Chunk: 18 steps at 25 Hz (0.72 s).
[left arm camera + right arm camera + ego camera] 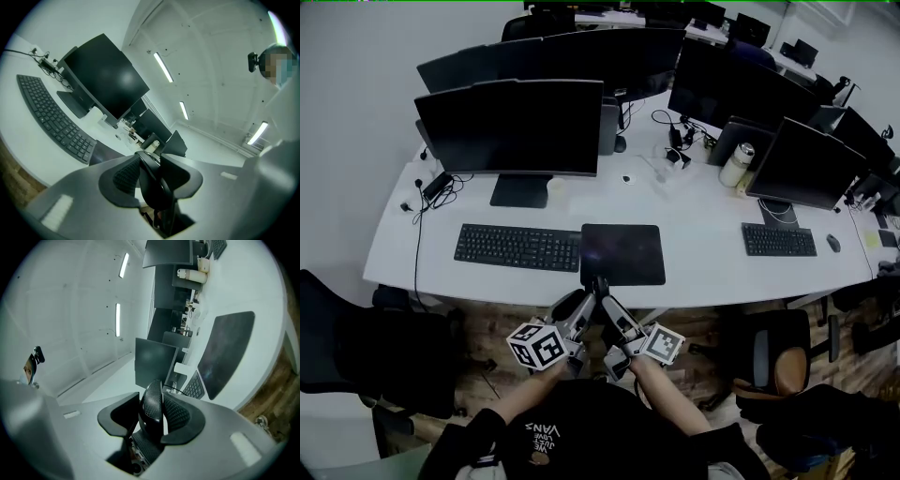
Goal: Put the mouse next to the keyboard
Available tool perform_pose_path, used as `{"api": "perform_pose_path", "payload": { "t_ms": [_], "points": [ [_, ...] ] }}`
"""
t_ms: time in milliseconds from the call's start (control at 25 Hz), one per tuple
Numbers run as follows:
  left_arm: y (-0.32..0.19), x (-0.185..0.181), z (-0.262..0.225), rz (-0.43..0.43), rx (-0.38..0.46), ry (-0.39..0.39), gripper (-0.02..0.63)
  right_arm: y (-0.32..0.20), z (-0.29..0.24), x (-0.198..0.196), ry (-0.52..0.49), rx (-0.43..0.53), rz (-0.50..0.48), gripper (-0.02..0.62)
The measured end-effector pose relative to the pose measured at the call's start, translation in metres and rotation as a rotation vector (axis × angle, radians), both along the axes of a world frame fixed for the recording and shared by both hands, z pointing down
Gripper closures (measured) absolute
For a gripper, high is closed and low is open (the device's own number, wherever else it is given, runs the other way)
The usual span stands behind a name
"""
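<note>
Left gripper [152,171] and right gripper [151,417] are both clamped on the mouse [152,399]. It is held at the front edge of the desk [703,272], just before the pad [622,253], right of the keyboard [517,247].

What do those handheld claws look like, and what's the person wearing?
The left claw and right claw have grey bodies and black, grid-textured pads. Each carries a white cube with black square markers. The person wears a black top with white lettering.
</note>
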<state>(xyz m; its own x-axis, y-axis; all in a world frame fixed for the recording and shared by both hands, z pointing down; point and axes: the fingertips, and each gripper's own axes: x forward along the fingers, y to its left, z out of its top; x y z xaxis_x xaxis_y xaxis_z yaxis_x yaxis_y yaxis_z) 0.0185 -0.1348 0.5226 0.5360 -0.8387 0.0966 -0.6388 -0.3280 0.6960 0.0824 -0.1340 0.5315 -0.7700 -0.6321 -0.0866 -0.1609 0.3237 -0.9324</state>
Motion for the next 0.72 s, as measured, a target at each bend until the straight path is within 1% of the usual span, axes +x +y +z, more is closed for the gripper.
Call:
{"api": "perform_pose_path", "payload": {
  "t_ms": [200,400,720],
  "points": [
    [-0.039,0.006,0.011,0.067,-0.014,-0.009,0.472,-0.037,0.007,0.005,0.007,0.011,0.047,0.433],
    [-0.083,0.002,0.024,0.122,-0.038,-0.013,0.474,-0.081,0.019,0.001,0.040,0.002,0.090,0.433],
    [-0.148,-0.006,0.045,0.165,-0.057,-0.018,0.480,-0.150,0.035,-0.006,0.090,0.006,0.101,0.433]
  ]
}}
